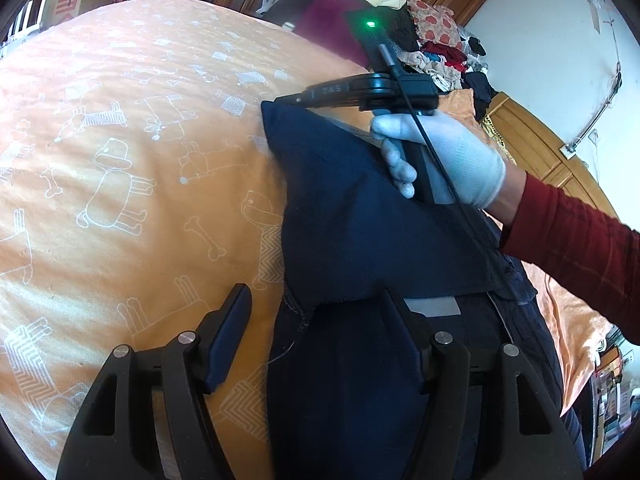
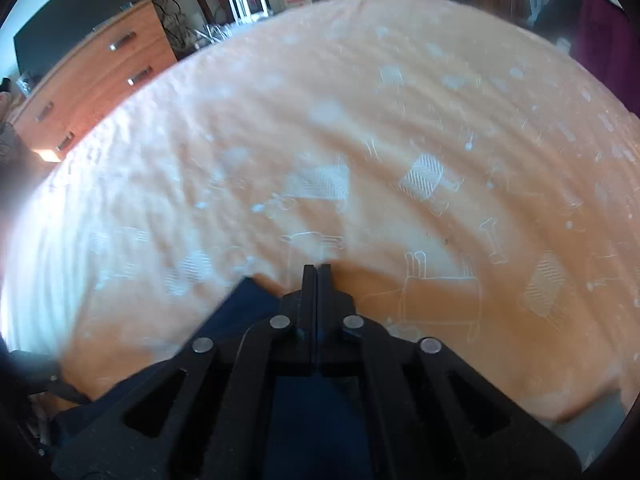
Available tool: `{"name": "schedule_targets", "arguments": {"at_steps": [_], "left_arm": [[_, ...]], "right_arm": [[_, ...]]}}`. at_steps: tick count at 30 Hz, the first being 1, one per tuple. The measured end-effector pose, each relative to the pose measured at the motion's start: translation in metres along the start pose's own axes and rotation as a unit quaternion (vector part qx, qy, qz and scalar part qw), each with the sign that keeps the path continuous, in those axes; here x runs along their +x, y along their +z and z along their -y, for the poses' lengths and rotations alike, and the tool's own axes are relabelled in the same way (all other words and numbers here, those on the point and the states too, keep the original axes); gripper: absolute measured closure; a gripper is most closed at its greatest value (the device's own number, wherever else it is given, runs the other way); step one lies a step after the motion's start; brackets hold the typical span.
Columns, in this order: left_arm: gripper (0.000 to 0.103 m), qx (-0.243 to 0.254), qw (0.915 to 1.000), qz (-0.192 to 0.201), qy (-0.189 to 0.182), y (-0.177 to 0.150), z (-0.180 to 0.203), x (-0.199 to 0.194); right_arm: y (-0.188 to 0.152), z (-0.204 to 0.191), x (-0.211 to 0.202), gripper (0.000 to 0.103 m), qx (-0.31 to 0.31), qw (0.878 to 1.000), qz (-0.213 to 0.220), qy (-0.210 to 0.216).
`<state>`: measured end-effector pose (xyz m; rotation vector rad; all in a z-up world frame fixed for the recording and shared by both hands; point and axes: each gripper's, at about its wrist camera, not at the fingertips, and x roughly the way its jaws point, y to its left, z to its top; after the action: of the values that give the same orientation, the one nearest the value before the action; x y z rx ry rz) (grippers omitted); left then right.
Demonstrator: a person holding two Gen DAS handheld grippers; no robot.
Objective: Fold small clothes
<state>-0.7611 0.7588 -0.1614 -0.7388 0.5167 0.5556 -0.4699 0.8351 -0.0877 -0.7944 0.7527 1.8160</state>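
A dark navy garment (image 1: 360,232), looks like small trousers or shorts in a matte woven cotton, is laid on the orange bedspread (image 1: 120,160) at roughly 5 o'clock in the left wrist view. One flap is lifted and folded over diagonally, so a triangular layer sits on top of the rest. Stitched seams are seen along the lower edge at about 6 o'clock, and a pale grey rectangular label (image 1: 434,307) is tucked under the folded layer.

The top corner of that flap, at about 1 o'clock, is clamped in the right gripper (image 1: 288,100), whose black fingers are pressed together on the cloth. In the right wrist view the same gripper (image 2: 317,270) is shown with jaws together and navy fabric spread beneath its frame at 6 to 8 o'clock. It's held by a hand in a white knit glove (image 1: 448,156) with a dark red sleeve (image 1: 568,240) behind it.

The left gripper (image 1: 316,300) is spread wide, nothing held; one padded finger sits over the bedspread, the other over the navy cloth.

The bedspread is soft and slightly rippled, printed with white outline dogs and bones. A messy pile of mixed clothes (image 1: 436,48) is stacked at 1 o'clock, and an orange-brown wooden dresser (image 2: 92,80) with metal handles is seen at 10 o'clock in the right wrist view.
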Motion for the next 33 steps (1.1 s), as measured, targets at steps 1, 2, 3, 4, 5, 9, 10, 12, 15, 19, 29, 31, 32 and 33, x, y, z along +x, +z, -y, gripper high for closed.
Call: {"name": "schedule_targets", "arguments": {"at_steps": [1, 2, 3, 4, 5, 9, 10, 12, 15, 19, 29, 31, 32, 33], "left_arm": [[0.034, 0.001, 1.0, 0.003, 0.001, 0.0, -0.001, -0.002], [0.034, -0.002, 0.9999, 0.012, 0.0, 0.0, -0.003, -0.005], [0.032, -0.007, 0.9996, 0.027, 0.0, 0.0, -0.004, -0.012], [0.03, -0.014, 0.9989, 0.044, 0.0, 0.0, -0.006, -0.02], [0.029, -0.021, 0.9981, 0.058, -0.003, 0.001, -0.008, -0.028], [0.026, -0.063, 0.9919, 0.106, -0.028, 0.0, -0.015, -0.062], [0.026, -0.067, 0.9912, 0.11, -0.029, -0.002, -0.015, -0.066], [0.026, -0.073, 0.9909, 0.11, -0.027, -0.006, -0.015, -0.069], [0.026, -0.084, 0.9908, 0.104, -0.02, -0.013, -0.015, -0.071], [0.025, -0.096, 0.9898, 0.105, -0.013, -0.022, -0.014, -0.077], [0.025, -0.105, 0.988, 0.113, 0.009, -0.029, -0.014, -0.108], [0.024, -0.113, 0.9871, 0.112, 0.021, -0.034, -0.015, -0.119], [0.024, -0.112, 0.9867, 0.114, 0.028, -0.034, -0.011, -0.125], [0.024, -0.109, 0.986, 0.12, 0.037, -0.035, -0.005, -0.135]], "right_arm": [[-0.003, -0.008, -0.017, 0.101, -0.003, 1.0, 0.01, 0.018], [-0.008, -0.017, -0.032, 0.101, -0.003, 0.999, 0.015, 0.045], [-0.021, -0.034, -0.05, 0.101, -0.016, 0.996, 0.01, 0.085], [-0.033, -0.048, -0.058, 0.101, -0.035, 0.994, -0.002, 0.103], [-0.048, -0.062, -0.064, 0.101, -0.054, 0.992, -0.02, 0.116], [-0.097, -0.105, -0.048, 0.102, -0.102, 0.978, -0.093, 0.157], [-0.098, -0.108, -0.035, 0.103, -0.098, 0.978, -0.095, 0.159], [-0.091, -0.109, -0.011, 0.103, -0.084, 0.979, -0.075, 0.17], [-0.081, -0.116, 0.01, 0.103, -0.074, 0.979, -0.058, 0.181], [-0.077, -0.109, -0.023, 0.099, -0.05, 0.985, -0.021, 0.162], [-0.116, -0.165, -0.032, 0.101, -0.098, 0.978, -0.07, 0.17], [-0.106, -0.178, -0.016, 0.103, -0.087, 0.979, -0.073, 0.169], [-0.099, -0.177, -0.019, 0.103, -0.064, 0.979, -0.068, 0.182], [-0.092, -0.174, -0.033, 0.103, -0.039, 0.981, -0.043, 0.184]]}}
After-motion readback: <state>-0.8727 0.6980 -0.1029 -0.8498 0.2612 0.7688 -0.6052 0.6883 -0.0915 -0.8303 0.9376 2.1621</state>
